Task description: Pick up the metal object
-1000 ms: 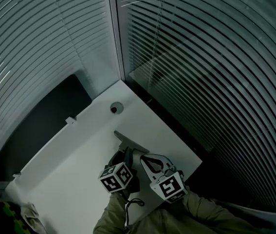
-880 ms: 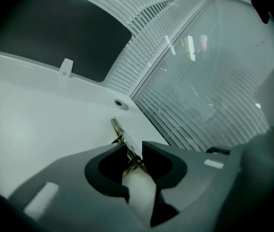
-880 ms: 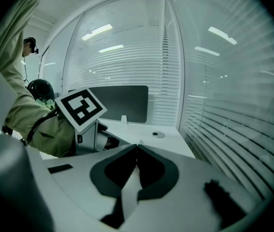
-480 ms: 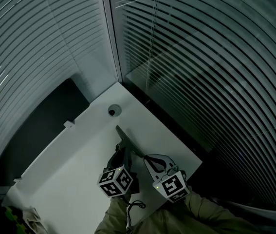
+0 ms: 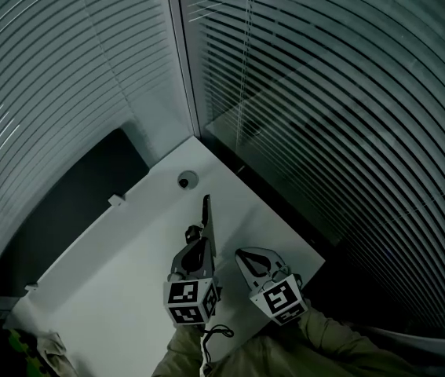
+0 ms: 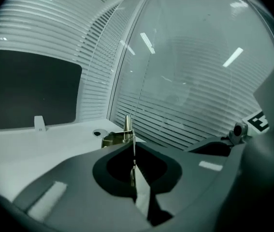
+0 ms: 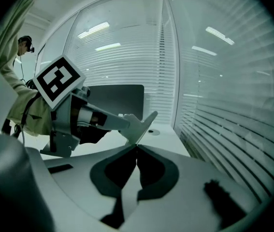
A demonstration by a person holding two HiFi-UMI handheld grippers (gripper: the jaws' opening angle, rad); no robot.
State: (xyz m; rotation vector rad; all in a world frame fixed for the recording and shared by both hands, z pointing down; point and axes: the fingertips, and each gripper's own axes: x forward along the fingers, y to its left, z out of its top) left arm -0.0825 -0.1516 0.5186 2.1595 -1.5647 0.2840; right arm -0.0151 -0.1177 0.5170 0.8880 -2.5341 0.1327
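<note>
There are two grippers, one metal piece, one white table [image 5: 120, 289], one round hole [image 5: 184, 181] in the table's far corner, one dark panel [image 5: 65, 203] along its left edge, and two small white tabs [image 5: 115, 201] on that edge. Two walls of blinds [image 5: 324, 93] meet behind the corner. The left gripper [image 5: 197, 246] has its jaws pressed together on the metal piece [image 5: 206, 213]. In its own view the piece is a thin plate seen edge-on, caught right at the jaw tips and standing up beyond them, with a brass-coloured part at its left side. How much of the plate runs back between the jaws is hidden. From above, I cannot tell whether its lower end clears the table. The right gripper [image 5: 247, 256] sits just beside the left one with its jaws closed tip to tip on nothing; the metal piece is ahead of them and apart. Sleeves are cut off at the bottom edge, and a greenish thing at the lower left corner is too dark to make out (a distant person shows only in the right gripper view).
</note>
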